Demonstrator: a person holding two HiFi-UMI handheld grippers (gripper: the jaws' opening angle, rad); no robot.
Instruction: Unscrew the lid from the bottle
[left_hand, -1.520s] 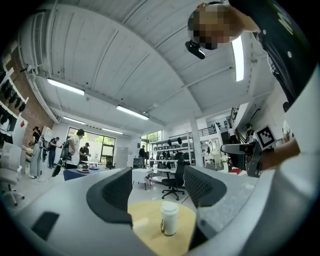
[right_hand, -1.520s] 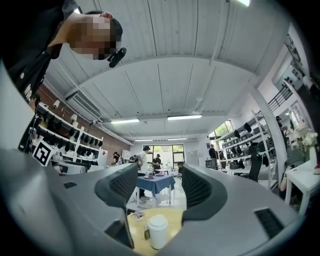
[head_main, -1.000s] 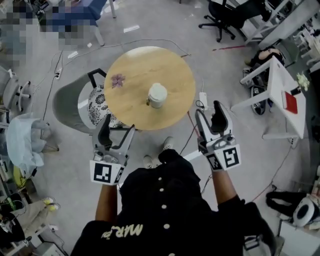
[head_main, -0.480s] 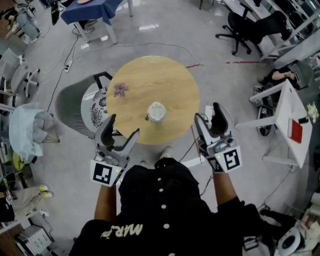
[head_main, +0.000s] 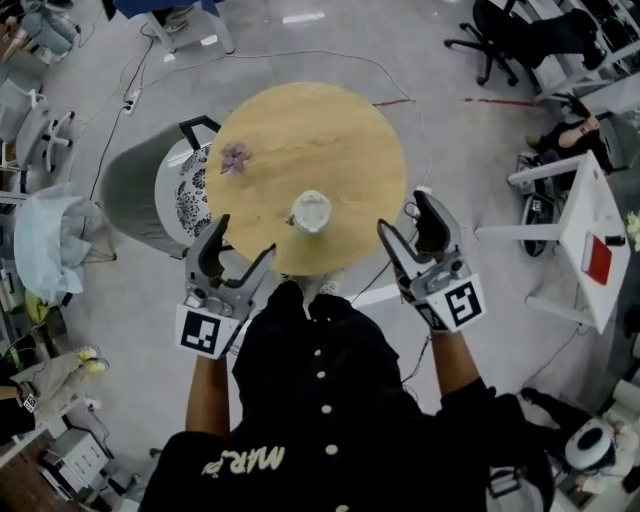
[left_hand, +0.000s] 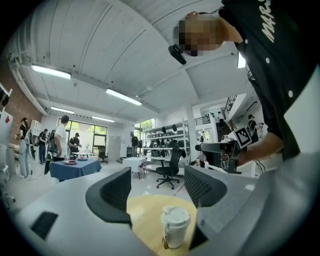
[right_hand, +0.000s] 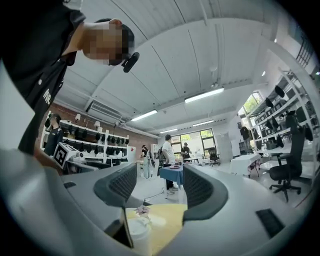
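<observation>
Both my left gripper (head_main: 245, 238) and right gripper (head_main: 402, 215) are hanging open and empty; closing off-centre, I am risking toppling the white bottle (head_main: 311, 212) on the round table (head_main: 262, 128).

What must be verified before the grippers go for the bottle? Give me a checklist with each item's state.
1. Bottle upright on the table: ok.
2. Lid seated on the bottle: ok.
3. Left gripper jaws apart, holding nothing: ok.
4. Right gripper jaws apart, holding nothing: ok.
5. Grippers at the bottle: not ok, both hang by the table's near edge, short of it.
6. How tightly the lid sits: cannot tell.
</observation>
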